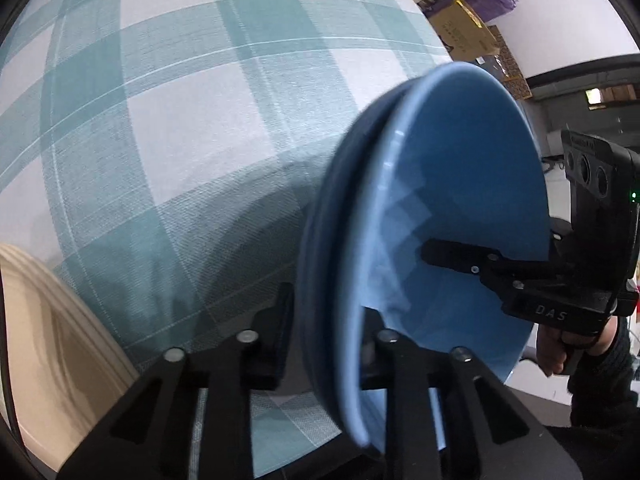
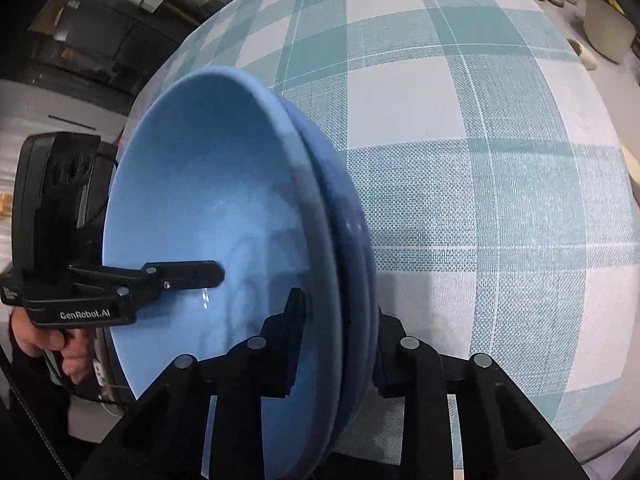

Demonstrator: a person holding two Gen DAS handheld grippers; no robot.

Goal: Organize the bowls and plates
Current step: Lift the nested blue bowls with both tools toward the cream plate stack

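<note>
Two light blue bowls (image 1: 460, 168) sit nested, the outer one (image 1: 332, 208) showing as a darker band under the inner rim. My left gripper (image 1: 328, 312) is shut on their near rim, one finger inside and one outside. Across the bowl, one finger (image 1: 452, 258) of my right gripper lies against the inner wall. In the right wrist view the nested bowls (image 2: 208, 184) fill the left half, and my right gripper (image 2: 340, 316) is shut on the double rim. One finger (image 2: 192, 270) of the left gripper reaches in from the far side.
A teal and white checked tablecloth (image 1: 160, 120) covers the table. A beige dish (image 1: 36, 340) lies at the lower left edge. Cardboard boxes (image 1: 464, 28) stand beyond the table. A cream container (image 2: 608, 28) sits off the far right. A person's hand (image 2: 40, 336) holds the left gripper.
</note>
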